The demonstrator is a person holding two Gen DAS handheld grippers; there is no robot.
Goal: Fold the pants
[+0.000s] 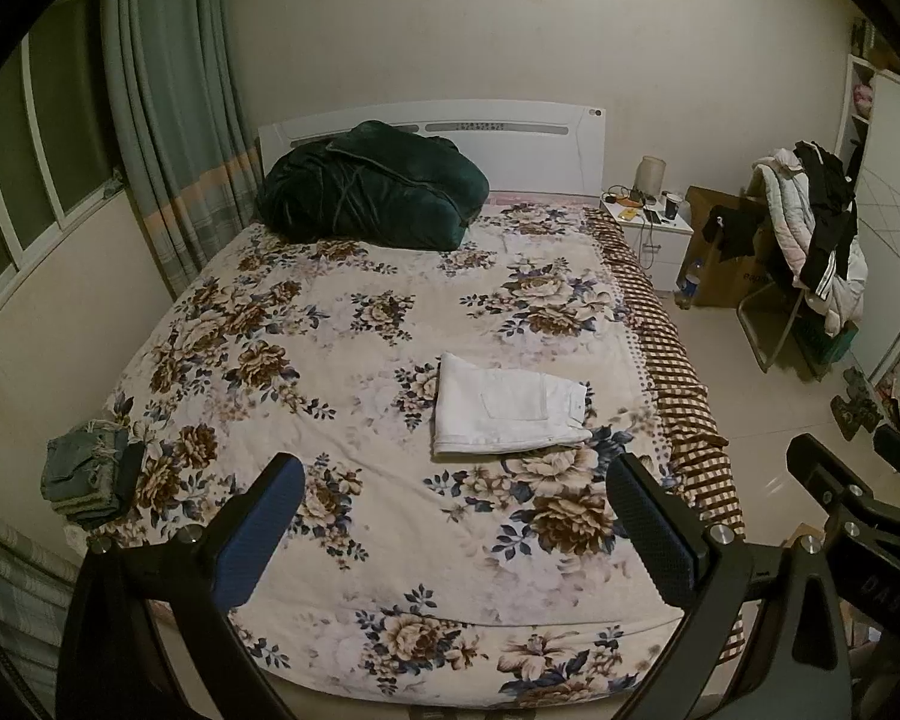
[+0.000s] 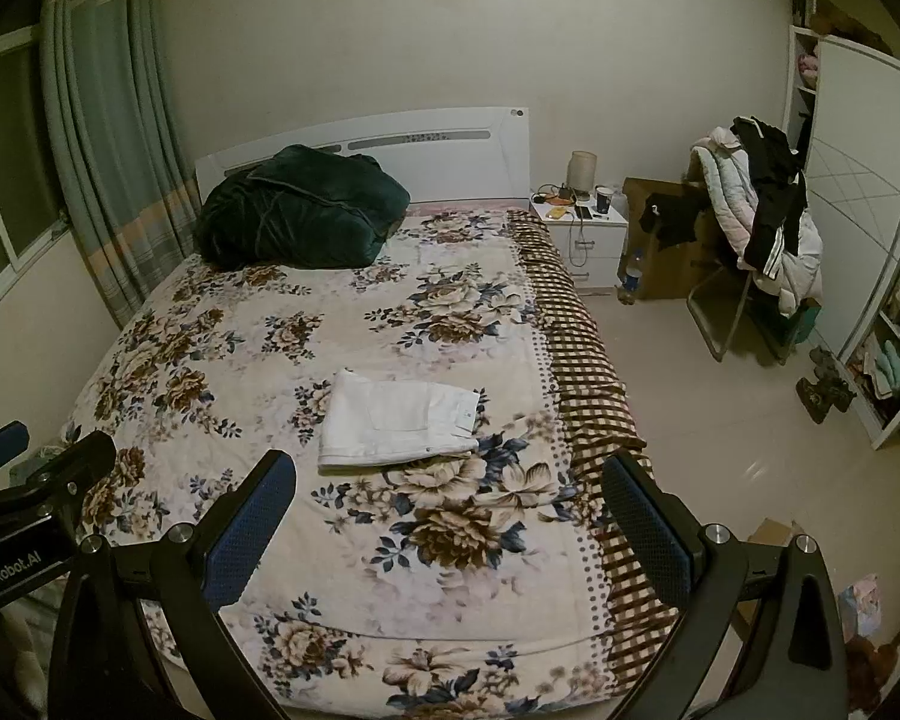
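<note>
A: Status on the pants?

B: White pants [image 1: 507, 411] sit just right of centre in the left wrist frame, on the floral bedspread [image 1: 342, 324]. In the right wrist frame they're centre, slightly left [image 2: 399, 420]. They look folded already: compact rectangle, layered edges along the near side, a back pocket facing up.

A: Grippers?

B: Left gripper [image 1: 456, 513] has its fingers spread wide, nothing between them. Right gripper [image 2: 450, 507] same, spread and empty. Both hang over the near end of the bed, well apart from the pants. Right gripper also shows at the lower right edge of the left view.

A: So which step?

B: My read: fold is done or at the last check. No loose leg trailing, and the stack lies flat.

A: Anything else in play?

B: Small pile of denim [image 1: 87, 477] at the lower left of the left frame, on the bed edge. Could be done items or next in line, can't tell. Dark green blanket [image 1: 372, 186] bunched at the headboard, upper centre. Chair with clothes [image 2: 762, 222] on the right, nightstand [image 2: 582, 228] beside the bed. None of it touches the pants.

A: Next move?

B: If another fold is wanted, both grippers need to come forward and pinch the two near corners. If not, just a press to flatten, or leave it. The thick stack may spring open if only one layer gets grabbed.
</note>
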